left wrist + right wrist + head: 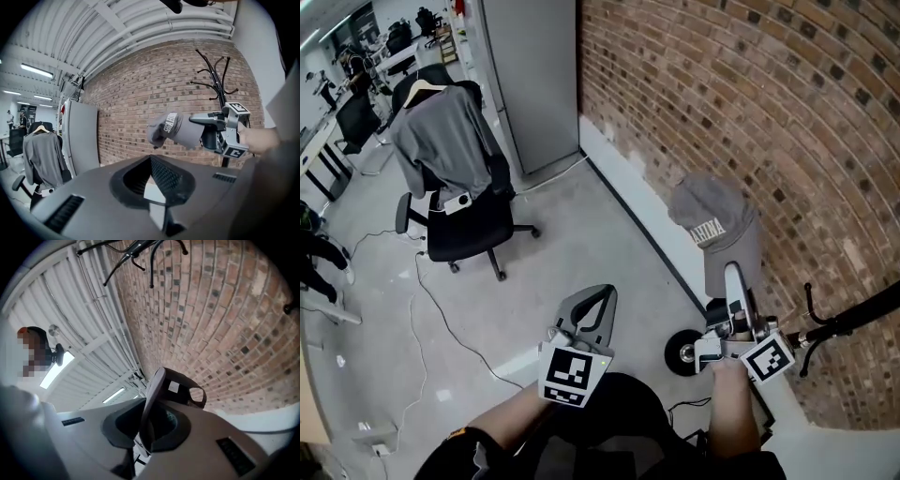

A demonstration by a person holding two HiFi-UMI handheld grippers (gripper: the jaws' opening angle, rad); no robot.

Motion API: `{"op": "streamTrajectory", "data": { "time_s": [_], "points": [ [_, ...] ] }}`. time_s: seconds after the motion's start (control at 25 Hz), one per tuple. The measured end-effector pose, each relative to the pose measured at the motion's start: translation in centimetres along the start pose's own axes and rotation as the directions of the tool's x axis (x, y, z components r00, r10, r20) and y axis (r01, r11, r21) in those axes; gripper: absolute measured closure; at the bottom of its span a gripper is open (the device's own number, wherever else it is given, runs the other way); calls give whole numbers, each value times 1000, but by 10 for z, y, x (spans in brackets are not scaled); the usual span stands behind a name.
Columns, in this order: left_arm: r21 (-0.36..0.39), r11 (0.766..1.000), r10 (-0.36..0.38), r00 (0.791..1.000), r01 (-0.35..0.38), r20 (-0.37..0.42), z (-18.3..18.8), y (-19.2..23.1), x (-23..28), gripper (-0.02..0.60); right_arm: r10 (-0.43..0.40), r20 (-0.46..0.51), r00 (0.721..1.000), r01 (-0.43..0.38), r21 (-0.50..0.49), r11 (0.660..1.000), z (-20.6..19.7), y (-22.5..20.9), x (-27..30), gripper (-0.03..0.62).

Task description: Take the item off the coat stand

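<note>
A grey cap [712,223] with white lettering hangs in front of the brick wall, off the black coat stand [848,319]. My right gripper [733,274] is shut on it, pinching the cap's edge. In the right gripper view the cap's [165,392] band runs up out of the gripper [149,420], and the stand's hooks [136,248] show overhead. The left gripper view has the cap [174,129] held out sideways by the right gripper [199,119], with the coat stand [218,86] behind it. My left gripper [592,305] hovers lower left of the cap, shut and empty.
A brick wall [750,103] runs along the right. A black office chair [473,230] draped with a grey shirt [441,141] stands at the back left, beside a grey cabinet [534,75]. Cables [441,319] trail on the floor. A small wheel [682,352] sits near the wall.
</note>
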State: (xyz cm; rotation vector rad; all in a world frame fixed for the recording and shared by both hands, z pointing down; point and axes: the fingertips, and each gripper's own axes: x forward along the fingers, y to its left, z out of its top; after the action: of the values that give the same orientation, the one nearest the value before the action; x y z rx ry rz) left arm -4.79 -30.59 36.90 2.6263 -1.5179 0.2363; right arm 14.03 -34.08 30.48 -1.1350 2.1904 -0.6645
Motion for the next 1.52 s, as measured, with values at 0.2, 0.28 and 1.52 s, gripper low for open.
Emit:
{"op": "streamTrajectory", "data": {
  "time_s": [0.2,0.28,1.52],
  "points": [
    [-59,998,0,997,-5,-77,-49,16,-8,555,-105,-104,989,120,145,982,-81,-32,-31,562],
    [-89,996,1,994,-11,-106,-67,24,-15,555,-120,-147,982,148,194,970,-111,-31,-39,562],
    [-24,911,-413,909,413,-58,-82,-38,-54,555,-307,-6,952,307,74,949,-178,69,-145,562]
  ]
}}
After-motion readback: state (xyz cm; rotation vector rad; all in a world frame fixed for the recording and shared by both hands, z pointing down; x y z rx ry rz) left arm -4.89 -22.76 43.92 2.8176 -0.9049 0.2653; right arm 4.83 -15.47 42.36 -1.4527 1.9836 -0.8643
